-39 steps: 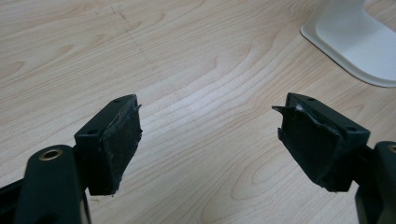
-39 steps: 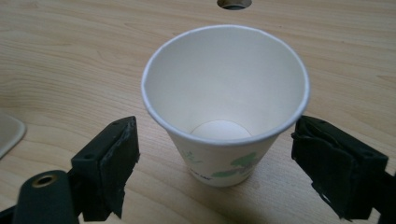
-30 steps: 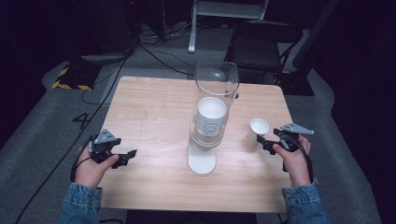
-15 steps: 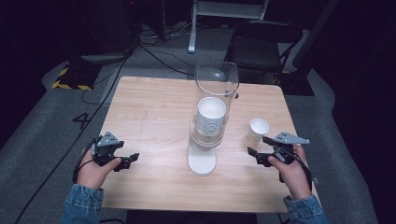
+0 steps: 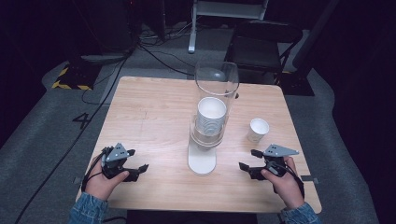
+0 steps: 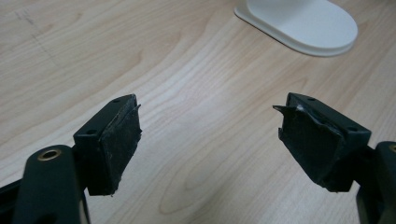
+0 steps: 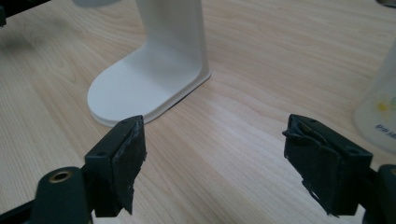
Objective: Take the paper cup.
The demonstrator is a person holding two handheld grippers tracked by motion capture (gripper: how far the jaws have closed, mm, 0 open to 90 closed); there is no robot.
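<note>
A cup dispenser [image 5: 212, 119] stands at the table's centre: a clear tube over a stack of white paper cups, on a white stand with a flat foot [image 5: 201, 161]. One paper cup [image 5: 258, 129] stands alone to its right. My left gripper [image 5: 137, 159] rests low near the front left, open, with bare wood between its jaws [image 6: 210, 135] and the white foot [image 6: 303, 25] ahead. My right gripper [image 5: 248, 159] is at the front right, short of the lone cup. It is open; its jaws have just been closing, and nothing is between them [image 7: 215, 158]. The stand [image 7: 159, 70] and the cup [image 7: 380, 112] lie beyond.
The wooden table [image 5: 154, 107] has bare wood on its left half and along the front edge. Behind it stand a dark chair [image 5: 261, 42] and a metal frame. Cables [image 5: 154, 51] cross the grey floor, and a yellow-black striped block [image 5: 70, 79] lies at the far left.
My right gripper has drawn back from beside the lone cup toward the front edge and the stand's foot. The cup stays where it stood. My left gripper has shifted slightly right and lower.
</note>
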